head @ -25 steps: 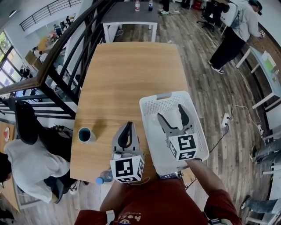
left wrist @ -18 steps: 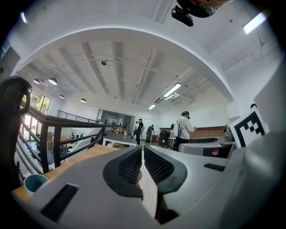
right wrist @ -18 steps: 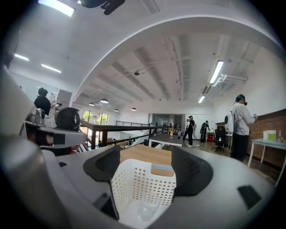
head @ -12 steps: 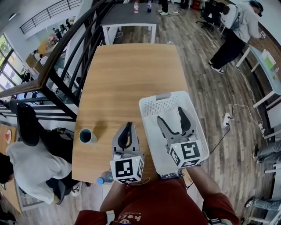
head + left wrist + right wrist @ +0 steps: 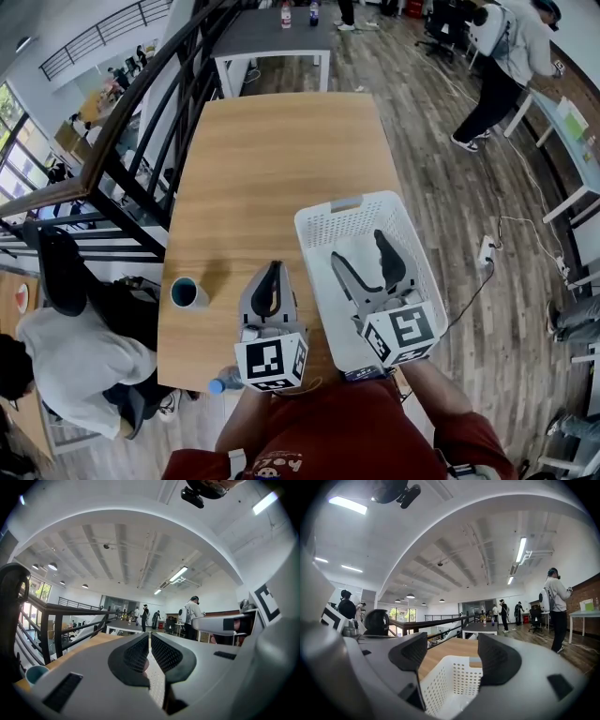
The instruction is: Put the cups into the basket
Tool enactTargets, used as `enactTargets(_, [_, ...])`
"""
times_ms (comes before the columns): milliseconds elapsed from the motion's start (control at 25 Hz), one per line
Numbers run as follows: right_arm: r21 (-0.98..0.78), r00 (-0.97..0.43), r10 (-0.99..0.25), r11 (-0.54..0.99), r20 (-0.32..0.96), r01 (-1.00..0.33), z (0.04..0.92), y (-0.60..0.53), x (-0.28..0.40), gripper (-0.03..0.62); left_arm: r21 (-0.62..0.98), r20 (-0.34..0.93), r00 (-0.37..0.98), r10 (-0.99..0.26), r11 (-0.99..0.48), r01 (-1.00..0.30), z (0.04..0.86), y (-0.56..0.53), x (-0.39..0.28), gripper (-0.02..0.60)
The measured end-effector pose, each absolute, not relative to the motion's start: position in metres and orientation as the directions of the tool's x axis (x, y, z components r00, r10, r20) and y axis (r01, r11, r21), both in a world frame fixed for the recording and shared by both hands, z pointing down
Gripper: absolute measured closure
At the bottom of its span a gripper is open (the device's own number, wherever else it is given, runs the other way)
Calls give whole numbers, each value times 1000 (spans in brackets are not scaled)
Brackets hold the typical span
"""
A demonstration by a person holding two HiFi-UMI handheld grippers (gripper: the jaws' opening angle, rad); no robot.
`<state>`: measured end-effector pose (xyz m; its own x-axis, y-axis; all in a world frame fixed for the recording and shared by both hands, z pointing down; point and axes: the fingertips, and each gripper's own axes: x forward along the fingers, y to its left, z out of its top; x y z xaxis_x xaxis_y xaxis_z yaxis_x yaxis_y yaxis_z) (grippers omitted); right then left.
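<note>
A teal cup (image 5: pixel 187 292) stands upright near the left edge of the wooden table (image 5: pixel 272 169); its rim shows at the lower left of the left gripper view as the cup (image 5: pixel 35 672). A white perforated basket (image 5: pixel 319 234) sits at the table's right front, also seen as the basket (image 5: pixel 454 681). My left gripper (image 5: pixel 270 279) rests over the table between cup and basket, jaws shut with nothing in them. My right gripper (image 5: pixel 363 251) hangs over the basket's inside, jaws open and empty. No cup shows in the basket.
A plastic bottle with a blue cap (image 5: pixel 223 380) lies at the table's near edge by my left gripper. A black railing (image 5: pixel 141 122) runs along the left side. A grey table (image 5: pixel 272 33) with bottles stands beyond. People stand at the back right and sit at the lower left.
My right gripper has drifted a little back toward me over the basket. The left gripper and the cup have stayed where they were.
</note>
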<state>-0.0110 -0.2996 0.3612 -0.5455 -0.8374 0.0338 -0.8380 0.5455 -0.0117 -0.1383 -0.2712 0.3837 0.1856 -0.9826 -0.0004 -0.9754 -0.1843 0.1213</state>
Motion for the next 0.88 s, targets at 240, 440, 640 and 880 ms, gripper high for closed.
enactTargets(240, [9, -555, -832, 556, 11, -831, 347, -291, -15, 292, 122, -11, 188, -982, -188, -975, 379, -272, -137, 560])
enactTargets(440, [16, -552, -834, 552, -3, -834, 344, -287, -16, 326, 120, -13, 190, -982, -190, -975, 379, -271, -137, 560])
enactTargets(640, [50, -532, -847, 531, -3, -846, 346, -286, -14, 339, 127, -12, 190, -982, -190, -974, 378, -272, -137, 560])
enactTargets(880, [36, -521, -853, 521, -13, -853, 350, -283, -12, 390, 136, -4, 193, -981, -192, -972, 384, -271, -137, 560])
